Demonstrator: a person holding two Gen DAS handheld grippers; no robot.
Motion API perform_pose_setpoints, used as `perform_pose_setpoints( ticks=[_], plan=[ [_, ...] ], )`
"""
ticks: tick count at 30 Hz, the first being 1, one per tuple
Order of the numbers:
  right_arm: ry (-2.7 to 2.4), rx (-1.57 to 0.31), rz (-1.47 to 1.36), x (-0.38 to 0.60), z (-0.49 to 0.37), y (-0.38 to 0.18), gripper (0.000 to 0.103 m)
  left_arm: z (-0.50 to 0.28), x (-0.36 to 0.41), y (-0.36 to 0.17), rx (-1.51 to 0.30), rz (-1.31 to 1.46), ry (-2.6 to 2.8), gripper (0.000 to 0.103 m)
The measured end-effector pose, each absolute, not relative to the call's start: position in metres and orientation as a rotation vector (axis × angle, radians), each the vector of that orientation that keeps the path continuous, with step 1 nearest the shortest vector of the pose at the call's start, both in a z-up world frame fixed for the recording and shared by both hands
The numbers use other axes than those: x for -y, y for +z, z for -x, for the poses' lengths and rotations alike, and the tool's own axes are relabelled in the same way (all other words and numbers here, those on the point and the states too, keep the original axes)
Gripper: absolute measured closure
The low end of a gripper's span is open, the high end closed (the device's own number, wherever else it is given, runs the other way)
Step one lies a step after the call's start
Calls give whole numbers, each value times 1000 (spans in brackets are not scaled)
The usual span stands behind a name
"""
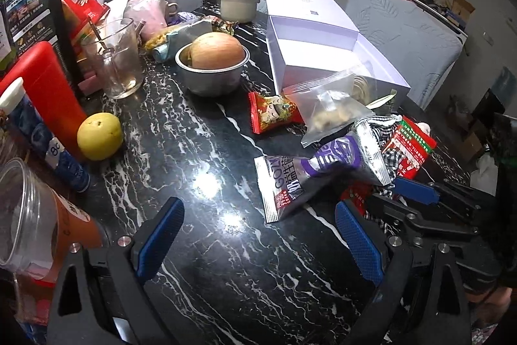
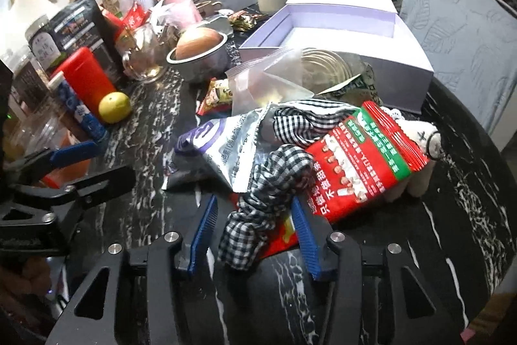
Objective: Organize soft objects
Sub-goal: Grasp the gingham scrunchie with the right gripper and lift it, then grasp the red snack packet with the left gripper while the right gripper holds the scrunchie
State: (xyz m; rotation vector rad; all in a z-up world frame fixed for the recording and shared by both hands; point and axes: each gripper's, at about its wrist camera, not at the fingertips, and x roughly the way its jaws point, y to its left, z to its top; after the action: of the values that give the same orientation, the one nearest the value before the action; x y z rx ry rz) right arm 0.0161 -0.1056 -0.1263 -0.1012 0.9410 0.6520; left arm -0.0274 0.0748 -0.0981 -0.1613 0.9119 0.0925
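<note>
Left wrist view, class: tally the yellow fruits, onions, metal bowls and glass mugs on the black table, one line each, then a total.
Yellow fruit: 1
Onion: 1
Metal bowl: 1
Glass mug: 1
Total: 4

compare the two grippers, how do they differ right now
The left gripper has its jaws spread wide with only bare table between them; the right gripper has its jaws much closer together, with the checked cloth between them. The left hovers beside the pile; the right sits at the pile's near edge, one finger against the red packet. Both have blue pads on black frames and point down at the table.
</note>
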Motion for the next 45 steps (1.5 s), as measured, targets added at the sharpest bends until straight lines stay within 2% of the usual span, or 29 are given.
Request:
perform_pose_setpoints(
  ticks=[2, 6, 20, 27, 40, 45],
  plan=[
    [629, -945, 110, 104, -17, -129, 73, 28, -73, -97, -910, 159, 86, 7],
    [631, -951, 65, 111, -19, -130, 84, 28, -65, -95, -906, 154, 66, 7],
    [588, -908, -76, 190, -12, -98, 84, 11, 1, -99, -921, 175, -146, 7],
    [519, -925, -122, 229, -17, -103, 84, -12, 41, -120, -981, 119, -214, 7],
    [485, -961, -167, 254, -41, -116, 84, -63, 53, -142, -1038, 68, -220, 7],
    [482, -974, -170, 256, -46, -120, 84, -66, 62, -145, -1030, 11, -212, 31]
  ],
)
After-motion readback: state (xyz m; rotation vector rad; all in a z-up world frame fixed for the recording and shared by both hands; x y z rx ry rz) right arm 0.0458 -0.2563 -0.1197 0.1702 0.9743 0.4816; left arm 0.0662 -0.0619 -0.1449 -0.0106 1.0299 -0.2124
